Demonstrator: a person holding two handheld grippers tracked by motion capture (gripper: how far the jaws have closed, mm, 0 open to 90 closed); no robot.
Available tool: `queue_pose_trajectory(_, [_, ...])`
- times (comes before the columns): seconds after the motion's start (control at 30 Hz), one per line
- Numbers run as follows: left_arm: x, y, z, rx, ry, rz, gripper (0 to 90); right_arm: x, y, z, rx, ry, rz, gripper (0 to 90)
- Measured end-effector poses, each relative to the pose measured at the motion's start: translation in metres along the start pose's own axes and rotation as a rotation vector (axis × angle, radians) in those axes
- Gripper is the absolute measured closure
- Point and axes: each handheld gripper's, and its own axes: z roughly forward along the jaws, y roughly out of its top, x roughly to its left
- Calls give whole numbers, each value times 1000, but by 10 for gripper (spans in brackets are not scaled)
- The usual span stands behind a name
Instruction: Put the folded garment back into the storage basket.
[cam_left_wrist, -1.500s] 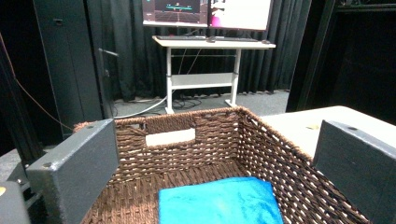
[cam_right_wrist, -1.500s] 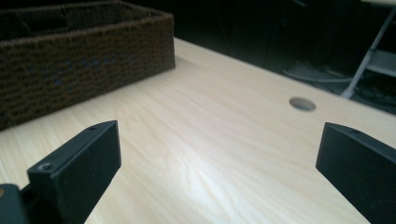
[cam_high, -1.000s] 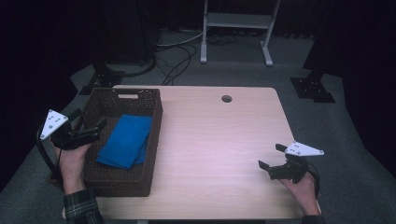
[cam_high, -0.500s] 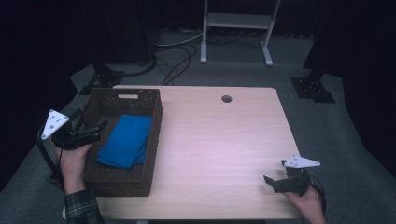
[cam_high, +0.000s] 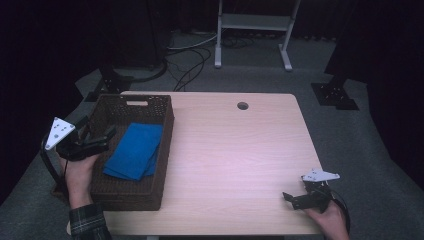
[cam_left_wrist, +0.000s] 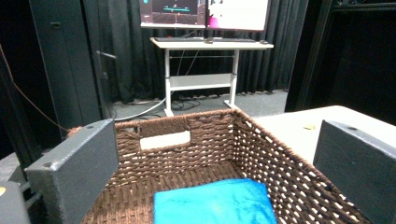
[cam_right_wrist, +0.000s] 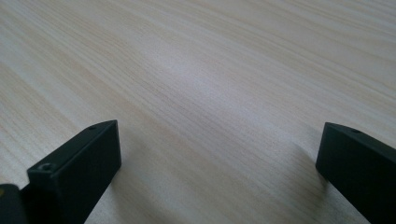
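Note:
A folded blue cloth (cam_high: 134, 150) lies inside a dark brown woven basket (cam_high: 159, 111) on the left part of the wooden table (cam_high: 235, 150). The same cloth (cam_left_wrist: 215, 203) and basket (cam_left_wrist: 261, 144) fill the lower part of the left gripper view. My left gripper (cam_high: 107, 136) hovers over the basket's left rim, open and holding nothing; it points across the basket. My right gripper (cam_high: 289, 199) rests low near the table's front right corner, open, with bare wood (cam_right_wrist: 210, 93) between its jaws.
A small round hole (cam_high: 243, 106) sits near the table's far edge. Beyond the table stand a white desk frame (cam_high: 252, 30), floor cables (cam_high: 192, 57) and black stand bases (cam_high: 334, 95). A white desk with monitors (cam_left_wrist: 205, 44) stands behind the basket.
My right gripper has drawn back toward the table's front right corner and dropped lower. The left gripper, the basket and the cloth have stayed put.

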Motion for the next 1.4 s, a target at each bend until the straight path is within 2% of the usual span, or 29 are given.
queue_pose_trajectory(0.2, [-17,12,1,-11,-25,5,1,0,0,0,0,-3,5,0])
queue_pose_trajectory(0.7, [-70,38,11,-31,-126,12,1,0,0,0,0,-4,5,0])
queue_pose_trajectory(0.93, [-95,44,18,-48,-200,19,0,0,0,0,0,-4,5,0])
queue_pose_trajectory(1.03, [-107,46,23,-47,-235,34,1,0,0,0,0,-4,5,0])
queue_pose_trajectory(1.27, [-131,43,36,-39,-306,41,1,0,0,0,-1,-3,7,0])
queue_pose_trajectory(1.4, [-145,40,42,-48,-330,45,1,0,0,0,-1,-4,7,0])
